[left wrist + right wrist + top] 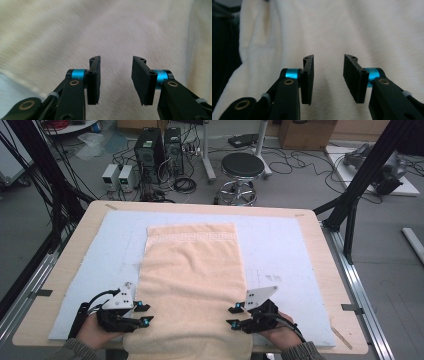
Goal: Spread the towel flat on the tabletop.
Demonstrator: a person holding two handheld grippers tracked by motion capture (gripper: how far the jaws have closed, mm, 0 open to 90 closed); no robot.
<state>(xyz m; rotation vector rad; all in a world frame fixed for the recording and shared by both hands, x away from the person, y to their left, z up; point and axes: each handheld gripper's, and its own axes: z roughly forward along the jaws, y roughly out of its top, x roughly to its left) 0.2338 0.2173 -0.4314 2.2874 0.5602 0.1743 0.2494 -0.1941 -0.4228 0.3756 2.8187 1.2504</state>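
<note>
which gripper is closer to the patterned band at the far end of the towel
Left, slightly. The left gripper is at the towel's near left edge, the right gripper at its near right edge; the patterned band lies far ahead of both.

Left gripper point(144, 314) and right gripper point(233, 316): black jointed frames, each topped by a grey three-cornered plate dotted with small holes. Flat black pads point(94, 80) sit on cyan collars; brass-coloured rivets mark the linkage pivots, and small black screws fix the pads. Black cables trail back toward the wrists. Knitted olive-grey sleeves point(75, 351) cover both forearms.
</note>
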